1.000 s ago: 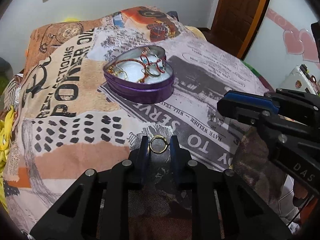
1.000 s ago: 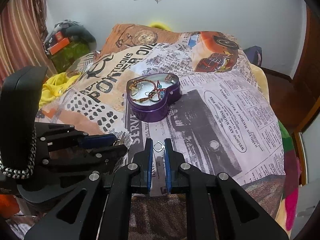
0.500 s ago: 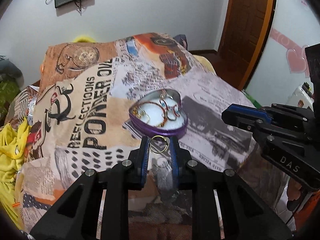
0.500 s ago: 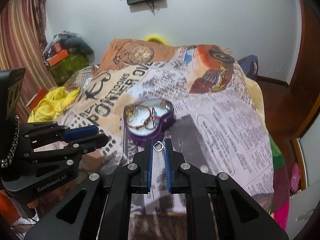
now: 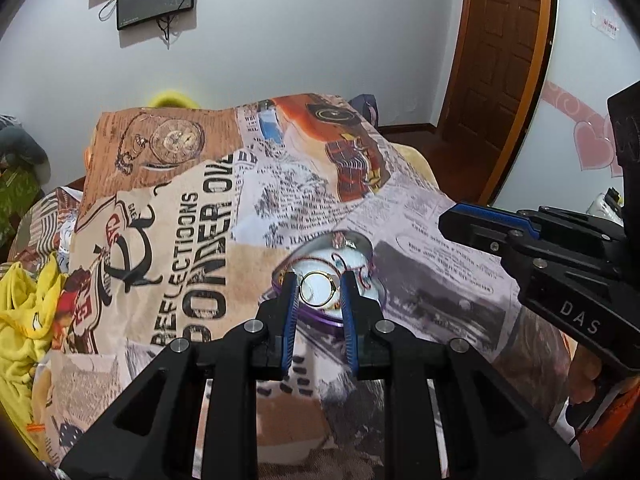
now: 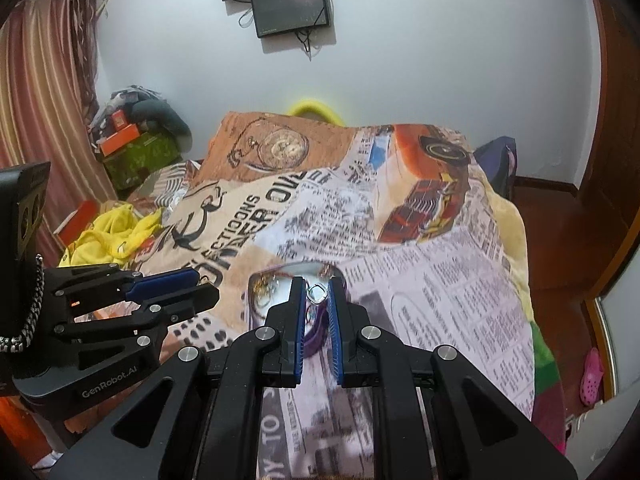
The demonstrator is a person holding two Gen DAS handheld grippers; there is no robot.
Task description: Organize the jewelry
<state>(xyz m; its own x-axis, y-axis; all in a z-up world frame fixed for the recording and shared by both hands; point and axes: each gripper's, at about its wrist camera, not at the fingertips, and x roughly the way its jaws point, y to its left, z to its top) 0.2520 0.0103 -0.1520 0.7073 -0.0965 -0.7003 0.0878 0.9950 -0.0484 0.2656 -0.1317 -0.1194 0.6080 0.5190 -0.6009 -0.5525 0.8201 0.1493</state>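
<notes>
Bed cover (image 5: 192, 208): we find a printed spread with newspaper text, a pocket-watch motif and an orange car motif lying over the whole bed, up to the far wall.
Wall fittings: we note a dark screen (image 6: 292, 8) mounted high on the white wall, with cables hanging below it.
Door (image 5: 496, 60): we record a brown panelled door to the right of the bed in the left wrist view.
Yellow cloth (image 6: 112, 236): we see it crumpled at the left edge of the bed.
Left gripper (image 5: 319, 292): we find its jaws clamped on a gold ring (image 5: 318, 289), which sits upright between the blue pads at the fingertips. In the right wrist view the same tool (image 6: 176, 288) shows side-on at the left; we cannot make out the ring there.
Right gripper (image 6: 317, 294): we find its jaws nearly closed, pinching a small silver piece (image 6: 316, 293) between the tips. We cannot tell what kind of piece it is. In the left wrist view this tool (image 5: 476, 226) enters from the right, clear of the bed.
Purple tin (image 5: 362, 254): we locate this open tin on the middle of the bed cover, directly beyond both sets of fingertips and partly hidden by them. Its white floor holds several gold and red pieces (image 6: 266, 286), tangled together.
Ring position: we see the gold ring held in front of the tin; whether it is above the opening we cannot tell.
</notes>
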